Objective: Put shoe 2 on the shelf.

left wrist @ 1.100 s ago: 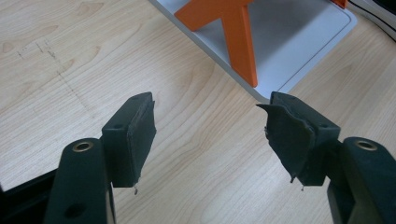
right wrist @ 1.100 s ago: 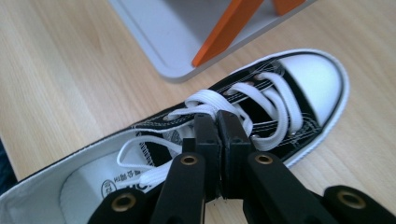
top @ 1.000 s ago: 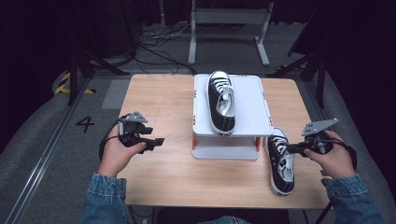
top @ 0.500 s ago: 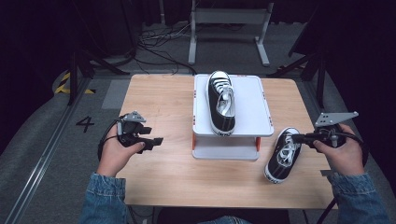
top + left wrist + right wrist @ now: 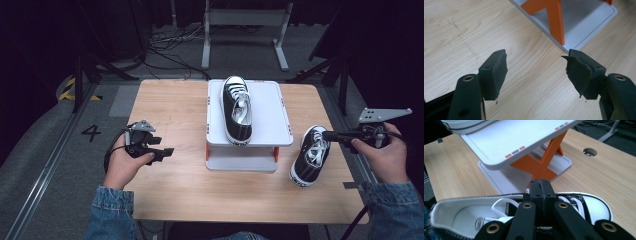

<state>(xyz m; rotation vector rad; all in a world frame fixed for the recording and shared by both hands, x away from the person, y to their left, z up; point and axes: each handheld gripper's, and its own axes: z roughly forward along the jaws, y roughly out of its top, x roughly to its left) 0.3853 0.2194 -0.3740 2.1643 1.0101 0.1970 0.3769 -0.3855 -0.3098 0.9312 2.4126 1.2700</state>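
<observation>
One black-and-white sneaker (image 5: 237,107) lies on top of the white stand (image 5: 270,107) at mid table. A second matching sneaker (image 5: 310,162) hangs tilted to the right of the stand, its lower end close to the table. My right gripper (image 5: 326,135) is shut on that sneaker's upper edge beside the laces. In the right gripper view the jaws (image 5: 539,187) meet over the sneaker (image 5: 469,217), with the stand (image 5: 519,137) behind. My left gripper (image 5: 167,150) hovers over the table left of the stand, open and empty (image 5: 536,72).
The stand has orange legs (image 5: 554,17) and a white base plate (image 5: 589,15). The wooden table (image 5: 170,105) has a cable hole (image 5: 590,151) near its far side. Dark floor, cables and a metal frame (image 5: 245,30) lie beyond the table.
My right hand has risen and drawn right with the sneaker, which went from lying flat on the table to hanging tilted. The left hand has stayed put.
</observation>
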